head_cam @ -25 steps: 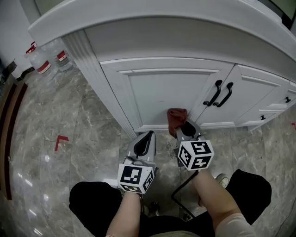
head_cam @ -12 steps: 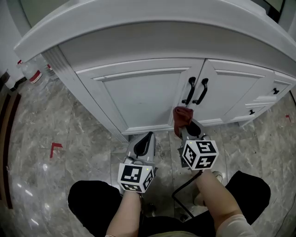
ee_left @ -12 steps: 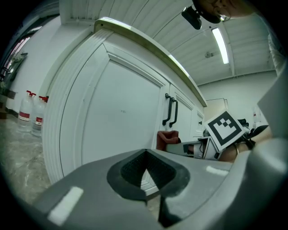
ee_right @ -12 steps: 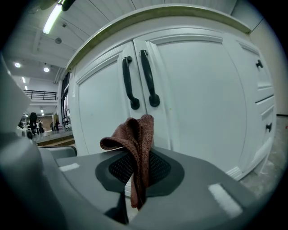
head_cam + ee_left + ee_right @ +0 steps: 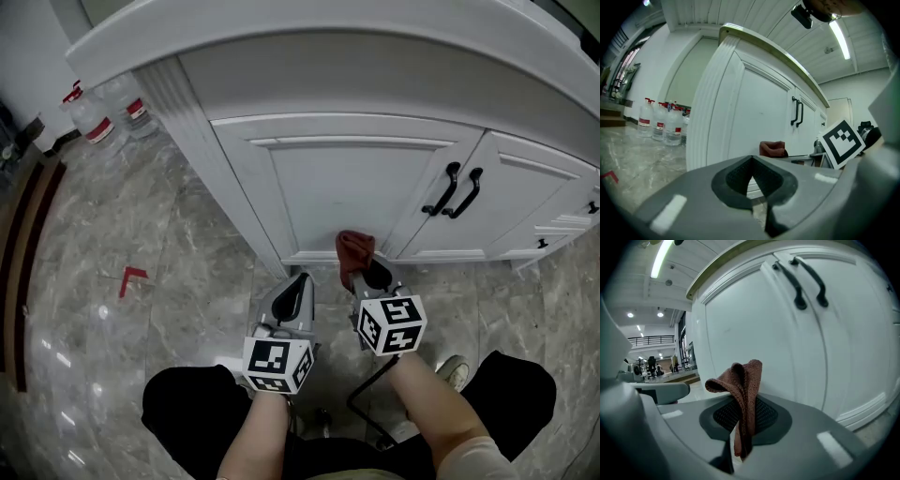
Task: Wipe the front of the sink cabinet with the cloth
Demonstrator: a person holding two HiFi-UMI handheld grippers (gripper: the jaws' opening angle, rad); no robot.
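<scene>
The white sink cabinet [image 5: 356,187] has two doors with black handles [image 5: 453,190]. My right gripper [image 5: 363,270] is shut on a red-brown cloth [image 5: 354,247], which lies against the lower right corner of the left door. In the right gripper view the cloth [image 5: 744,390] sticks up folded from the shut right gripper [image 5: 740,446], close to the door panel [image 5: 754,329]. My left gripper [image 5: 293,291] hovers low to the left of it, shut and holding nothing. The left gripper view shows the left gripper [image 5: 752,199] facing the cabinet, with the cloth [image 5: 772,147] beyond.
Grey marble floor [image 5: 141,234] runs in front of the cabinet. Several plastic bottles [image 5: 108,111] stand at the cabinet's left end. A red tape mark [image 5: 131,278] is on the floor at left. Small drawers with black knobs [image 5: 542,243] lie to the right. My knees and a shoe [image 5: 457,371] are below.
The right gripper slid the cloth left along the bottom of the door, away from the handles it was under half a second ago. The left gripper stayed where it was.
</scene>
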